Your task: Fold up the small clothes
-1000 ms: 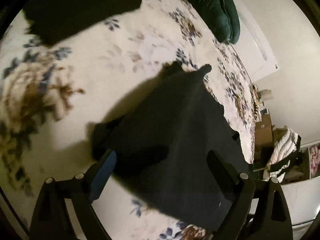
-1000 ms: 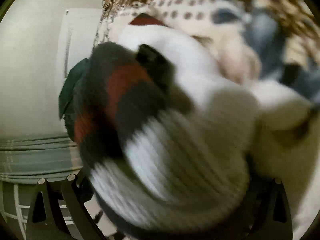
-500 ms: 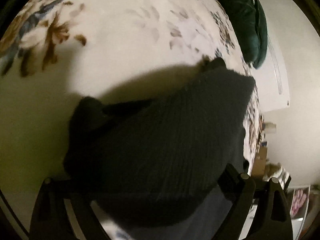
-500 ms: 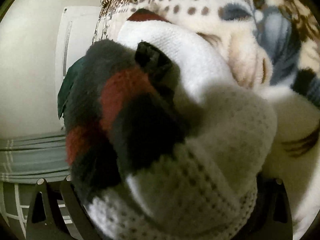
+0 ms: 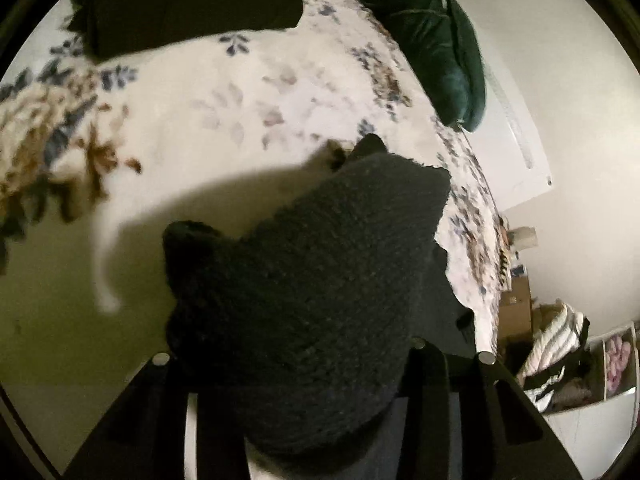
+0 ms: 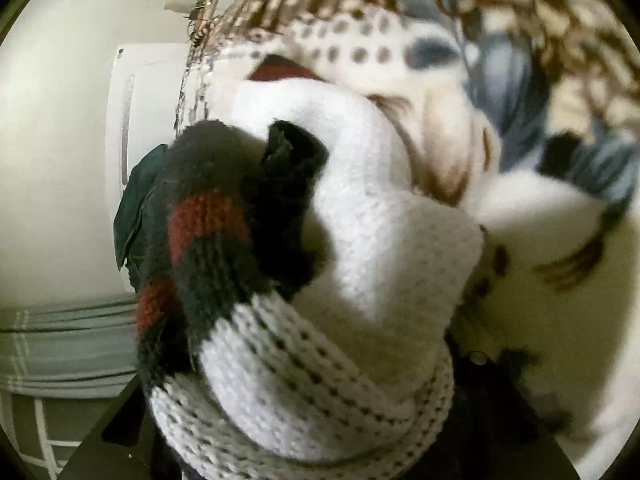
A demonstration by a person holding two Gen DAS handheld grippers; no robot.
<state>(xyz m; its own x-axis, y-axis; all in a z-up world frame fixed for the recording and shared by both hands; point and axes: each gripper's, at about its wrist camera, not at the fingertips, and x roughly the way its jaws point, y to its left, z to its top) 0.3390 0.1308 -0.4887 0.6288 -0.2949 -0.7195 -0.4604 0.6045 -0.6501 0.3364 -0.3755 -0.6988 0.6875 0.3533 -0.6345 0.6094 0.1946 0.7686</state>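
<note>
Left wrist view: we see the left gripper, its jaws having just closed, clamped on a dark knit garment filling the lower centre above the floral bedspread. Right wrist view: the right gripper, likewise just closed, clamps a white sock with red and dark stripes at centre frame.

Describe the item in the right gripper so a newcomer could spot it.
Start at the floral blanket filling the right wrist view. In front of it, bunched in the right gripper, is a white knit sock. Its dark cuff with red stripes sets it apart from the plain dark sock in the left gripper.
</note>
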